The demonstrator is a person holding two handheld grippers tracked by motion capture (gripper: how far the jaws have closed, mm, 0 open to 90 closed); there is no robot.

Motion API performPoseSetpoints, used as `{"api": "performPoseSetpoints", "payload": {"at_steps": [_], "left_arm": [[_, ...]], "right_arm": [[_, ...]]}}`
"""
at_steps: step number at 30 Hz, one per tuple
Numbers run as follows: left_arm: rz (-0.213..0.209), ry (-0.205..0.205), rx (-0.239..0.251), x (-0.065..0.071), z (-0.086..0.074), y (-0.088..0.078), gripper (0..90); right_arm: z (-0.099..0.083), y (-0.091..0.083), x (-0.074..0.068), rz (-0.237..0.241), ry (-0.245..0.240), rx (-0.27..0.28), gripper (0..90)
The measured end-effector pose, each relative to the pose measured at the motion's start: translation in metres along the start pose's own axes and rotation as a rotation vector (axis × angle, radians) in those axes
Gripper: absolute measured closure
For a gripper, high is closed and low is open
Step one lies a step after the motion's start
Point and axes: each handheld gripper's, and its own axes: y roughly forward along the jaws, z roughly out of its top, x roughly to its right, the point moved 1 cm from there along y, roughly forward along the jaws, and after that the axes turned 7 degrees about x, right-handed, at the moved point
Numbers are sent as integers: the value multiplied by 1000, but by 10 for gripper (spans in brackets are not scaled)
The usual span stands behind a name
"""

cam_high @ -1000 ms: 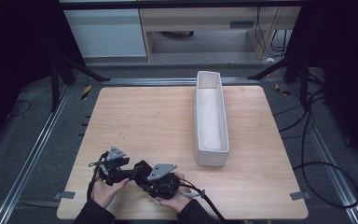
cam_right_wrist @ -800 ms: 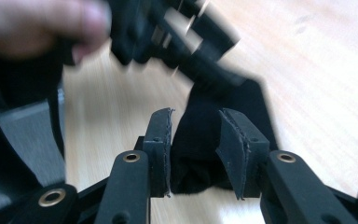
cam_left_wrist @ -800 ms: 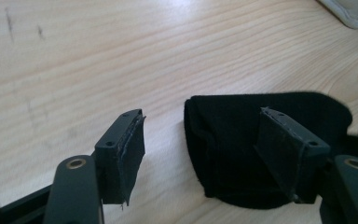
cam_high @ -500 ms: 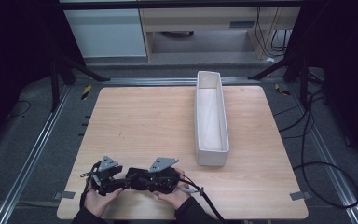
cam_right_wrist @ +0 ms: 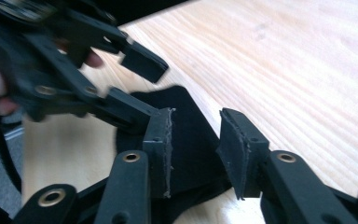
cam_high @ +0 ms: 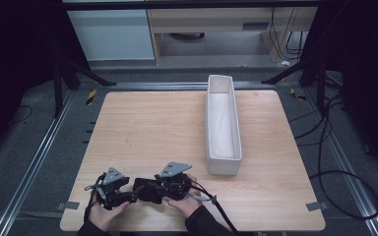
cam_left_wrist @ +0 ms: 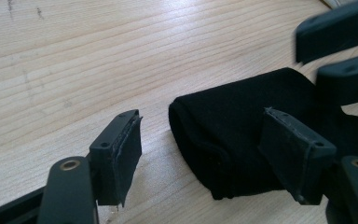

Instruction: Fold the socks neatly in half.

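Observation:
A folded black cloth (cam_high: 145, 191) lies on the wooden table (cam_high: 152, 128) near its front edge, between two hand-held grippers. My left gripper (cam_high: 130, 195) points right at it. In the left gripper view the left gripper (cam_left_wrist: 205, 119) has just spread a little wider and stands open; the cloth (cam_left_wrist: 233, 121) lies under its right jaw and clear of the left pad. My right gripper (cam_high: 152, 189) points left from the other end. Its jaws (cam_right_wrist: 196, 116) have just been closing slightly, with the cloth (cam_right_wrist: 191, 154) in the gap, and the pads stand apart. The left gripper (cam_right_wrist: 156, 91) faces it closely.
A long, narrow white bin (cam_high: 224, 164) stands lengthwise on the right half of the table, with nothing in it. Cables trail from the grippers over the front edge. Dark floor, metal rails and stand legs surround the table.
The left hand and its gripper have drawn left and toward the front edge. The right gripper has stayed about where it was. The black cloth now lies stretched between the two.

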Motion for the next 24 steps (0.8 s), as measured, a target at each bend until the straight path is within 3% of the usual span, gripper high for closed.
{"api": "performPoseSetpoints", "payload": {"at_steps": [3,7,12,19,22,24], "left_arm": [[-13,-9,1,-1,-1,-2,282],[-29,-39,7,-1,-2,-8,278],[-23,-26,3,4,-8,-17,273],[28,16,-8,3,-8,-10,282],[32,20,-6,1,-7,-7,284],[35,37,-8,2,-6,-7,289]], "right_arm": [[-12,6,1,-2,2,-47,648],[-17,2,-1,-1,11,-36,630],[-19,0,-3,2,18,-51,617],[-12,-2,-8,-2,-19,-45,606],[-5,3,-3,-19,-29,-12,621],[-6,14,3,-41,-19,-31,631]]}}
